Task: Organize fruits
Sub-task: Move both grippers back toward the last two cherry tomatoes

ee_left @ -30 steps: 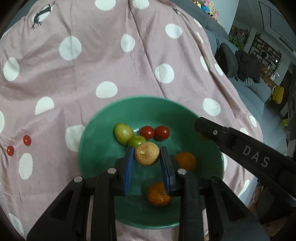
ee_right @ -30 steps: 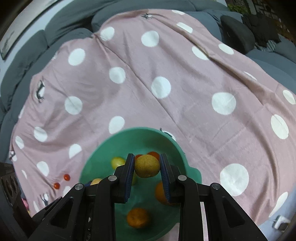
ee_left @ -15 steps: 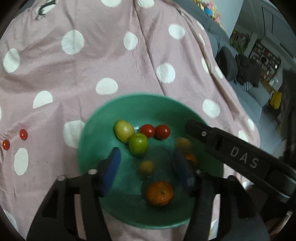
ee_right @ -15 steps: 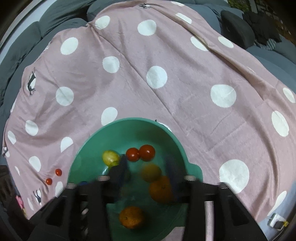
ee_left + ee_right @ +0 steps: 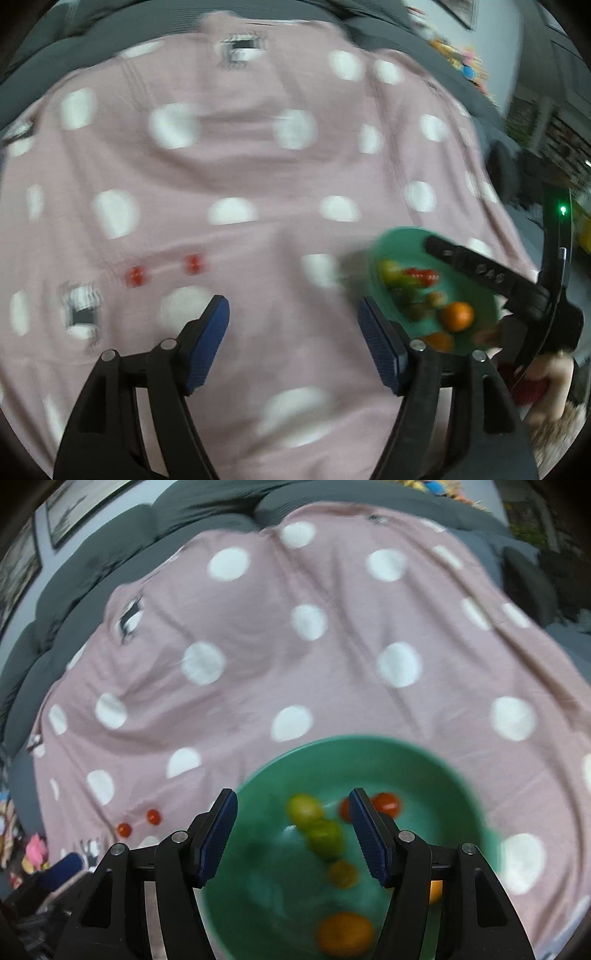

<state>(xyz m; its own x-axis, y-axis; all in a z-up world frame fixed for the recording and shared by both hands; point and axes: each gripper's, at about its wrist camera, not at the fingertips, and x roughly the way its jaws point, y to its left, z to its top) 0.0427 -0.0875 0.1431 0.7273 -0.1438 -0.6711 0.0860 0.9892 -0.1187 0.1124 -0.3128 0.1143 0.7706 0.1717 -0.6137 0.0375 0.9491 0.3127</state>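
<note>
Now both drops look done, and the hunt turns to what's left on the cloth! The left gripper point(image 5: 293, 341) has just been opening, jaws released with nothing between them, hanging over the dotted pink blanket point(image 5: 258, 155). Over at the bowl, the right gripper point(image 5: 293, 834) has just been opening too, also released and empty, poised above the green bowl point(image 5: 424, 760) where green fruits point(image 5: 325, 834), red tomatoes point(image 5: 386, 803) and an orange point(image 5: 345, 934) sit in a blurry heap. Two small red tomatoes point(image 5: 164, 269) remain out on the blanket, well apart from the bowl point(image 5: 400, 240), just ahead of the left jaws. Next, I'd say, the left gripper must drop onto one. No obstacle, though they're tiny and the soft, creased cloth may let them roll.
</note>
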